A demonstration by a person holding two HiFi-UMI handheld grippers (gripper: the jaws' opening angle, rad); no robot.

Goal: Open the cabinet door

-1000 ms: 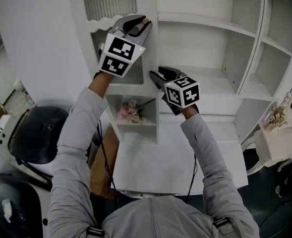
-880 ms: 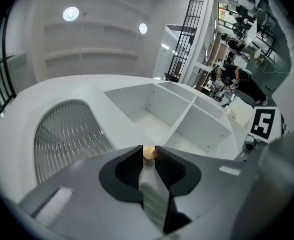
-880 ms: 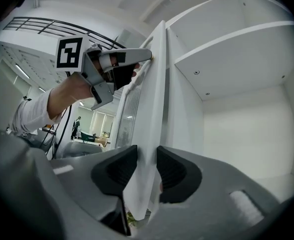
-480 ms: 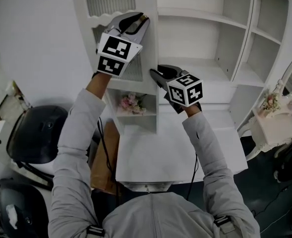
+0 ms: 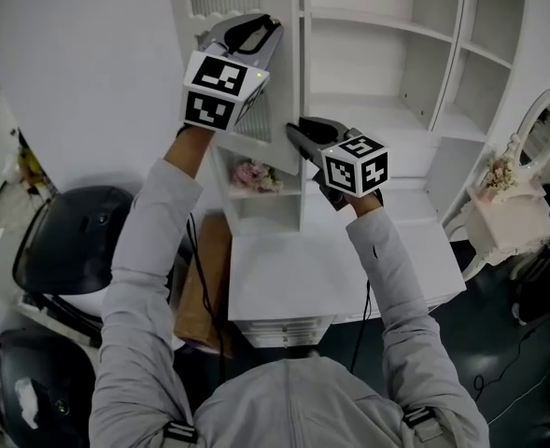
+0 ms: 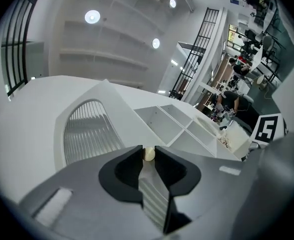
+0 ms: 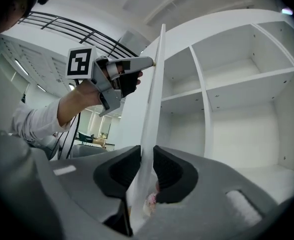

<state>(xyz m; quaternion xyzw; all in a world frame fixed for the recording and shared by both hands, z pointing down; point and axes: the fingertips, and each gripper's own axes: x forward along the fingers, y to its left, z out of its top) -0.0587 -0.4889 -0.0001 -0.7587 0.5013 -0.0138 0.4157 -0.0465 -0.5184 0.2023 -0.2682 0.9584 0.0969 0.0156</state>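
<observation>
a black chair sits off the left edge of the white desk. above the desk's back left corner, the left tool is raised to the free edge of the cabinet door, near its top. its own view shows its jaws clenched on a small cream knob, which sits right between the tips. the door is white with an arched ribbed panel. it stands swung out from the cabinet, so the head view sees it nearly edge-on, over the back left part of the desk. under it, in a small open cubby at the desk's back edge, lies a bunch of pink flowers. lower on the same free edge comes the right tool, held about level. its jaws are closing, and the thin edge of the door runs up between them and fills the gap between the pads, so it is grasping the door. to the right, the cabinet's open white shelves rise along the desk's back edge. past the desk's right edge stands a small pale side table carrying more flowers.
</observation>
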